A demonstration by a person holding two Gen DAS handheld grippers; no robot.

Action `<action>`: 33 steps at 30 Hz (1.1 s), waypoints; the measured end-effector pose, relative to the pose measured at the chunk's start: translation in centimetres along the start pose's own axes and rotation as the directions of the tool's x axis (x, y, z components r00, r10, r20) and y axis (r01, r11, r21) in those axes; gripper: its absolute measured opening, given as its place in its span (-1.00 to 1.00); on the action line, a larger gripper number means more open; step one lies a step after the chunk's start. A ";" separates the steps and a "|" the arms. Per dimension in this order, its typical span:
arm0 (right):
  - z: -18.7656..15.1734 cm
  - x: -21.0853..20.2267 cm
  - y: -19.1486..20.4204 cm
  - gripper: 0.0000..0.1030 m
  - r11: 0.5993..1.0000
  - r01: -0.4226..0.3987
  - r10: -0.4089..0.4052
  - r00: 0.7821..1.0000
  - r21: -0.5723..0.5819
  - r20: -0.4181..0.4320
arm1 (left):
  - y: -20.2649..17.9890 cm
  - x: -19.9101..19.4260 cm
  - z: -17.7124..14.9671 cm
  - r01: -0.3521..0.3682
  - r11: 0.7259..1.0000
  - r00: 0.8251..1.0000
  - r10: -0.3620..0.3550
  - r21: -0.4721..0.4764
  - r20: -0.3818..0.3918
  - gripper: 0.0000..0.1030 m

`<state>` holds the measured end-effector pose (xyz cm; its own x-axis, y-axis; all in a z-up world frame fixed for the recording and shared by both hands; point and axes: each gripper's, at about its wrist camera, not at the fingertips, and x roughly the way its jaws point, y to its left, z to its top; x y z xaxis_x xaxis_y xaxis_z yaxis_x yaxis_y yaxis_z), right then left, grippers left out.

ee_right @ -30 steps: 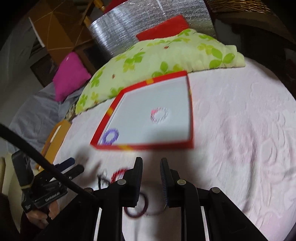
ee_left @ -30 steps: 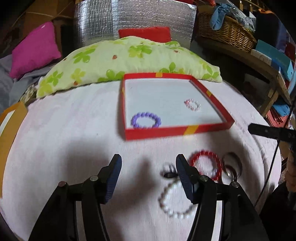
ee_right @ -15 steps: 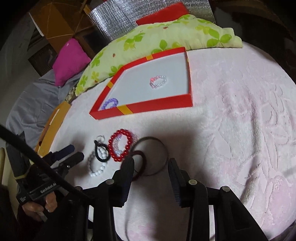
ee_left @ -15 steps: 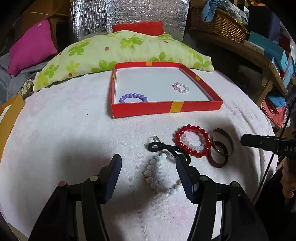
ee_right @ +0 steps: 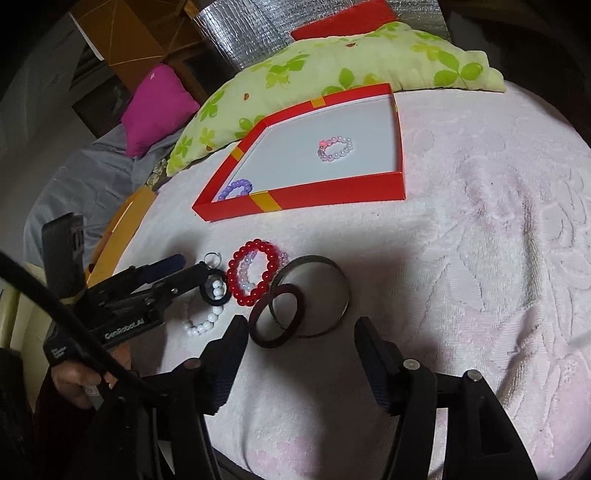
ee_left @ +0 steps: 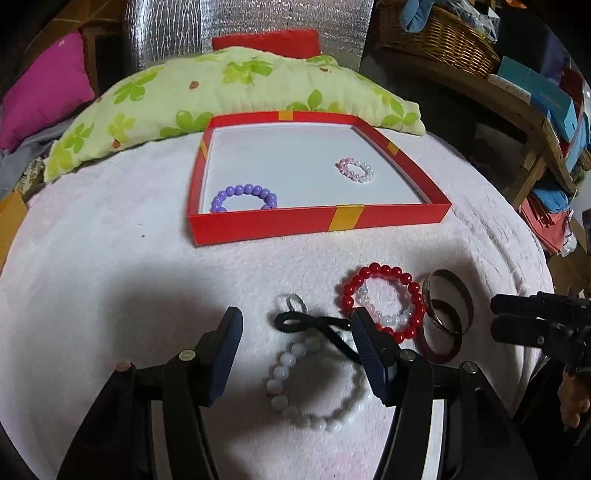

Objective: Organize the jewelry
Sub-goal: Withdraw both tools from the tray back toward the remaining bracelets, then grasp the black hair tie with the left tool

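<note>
A red box [ee_left: 317,223] holds a purple bead bracelet [ee_left: 243,197] and a small pink-white bracelet [ee_left: 354,170]. On the pink cloth lie a white bead bracelet [ee_left: 314,384], a black hair tie [ee_left: 314,326], a red bead bracelet [ee_left: 382,301] and two dark bangles [ee_left: 445,314]. My left gripper [ee_left: 295,354] is open over the white bracelet and hair tie. My right gripper [ee_right: 299,360] is open, just short of the bangles [ee_right: 308,295], with the red bracelet [ee_right: 253,277] beyond and the box [ee_right: 314,188] farther off.
A green floral pillow [ee_left: 221,96] lies behind the box. A magenta cushion [ee_left: 44,92] is at the far left, a wicker basket [ee_left: 436,33] on a shelf at the far right. The cloth's edge drops off at the right [ee_left: 535,273].
Both grippers drew back from the box and came down toward the loose jewelry. The right gripper's jaws went from nearly shut to wide open.
</note>
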<state>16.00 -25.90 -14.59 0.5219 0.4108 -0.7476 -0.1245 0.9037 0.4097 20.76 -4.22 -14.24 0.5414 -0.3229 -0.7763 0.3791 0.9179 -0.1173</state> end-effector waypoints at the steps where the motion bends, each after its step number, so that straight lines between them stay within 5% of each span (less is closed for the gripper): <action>1: 0.0 0.0 0.0 0.36 1.000 -0.001 0.001 1.000 -0.001 0.004 | 0.2 0.3 0.1 0.004 1.000 1.000 -0.004 -0.010 -0.007 0.21; 5: 0.2 0.4 0.7 0.43 1.000 0.004 -0.004 1.000 -0.025 0.013 | 0.9 0.9 0.2 0.037 0.998 0.999 -0.039 -0.059 -0.027 0.21; 12: 0.3 2.9 2.4 0.44 0.989 0.110 -0.113 0.994 -0.100 -0.016 | 2.0 1.3 0.1 0.066 0.992 0.997 -0.070 -0.106 -0.038 -0.47; 17: 0.0 3.4 2.8 0.45 0.976 0.171 -0.172 0.985 -0.136 -0.001 | 1.7 1.0 -0.2 0.062 0.995 0.997 -0.065 -0.081 -0.031 -0.65; 21: 0.1 3.4 2.6 0.42 0.969 0.208 -0.208 0.978 -0.134 0.015 | 1.9 0.8 -0.2 0.054 0.995 0.998 -0.056 -0.080 -0.022 -0.70; 24: 0.1 3.5 2.6 0.20 0.961 0.236 -0.235 0.972 -0.146 0.025 | 2.0 0.5 -0.1 0.046 0.996 0.999 -0.047 -0.076 -0.007 -0.71; 33: 0.6 2.7 2.0 0.18 0.959 0.262 -0.256 0.965 -0.110 0.064 | 2.7 -0.5 0.4 0.025 0.996 0.999 -0.022 -0.087 0.043 -0.71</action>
<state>17.62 -23.07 -15.50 0.5896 0.1574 -0.7922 -0.0760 0.9873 0.1396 21.81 -1.68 -13.89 0.5650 -0.3523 -0.7461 0.3259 0.9260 -0.1905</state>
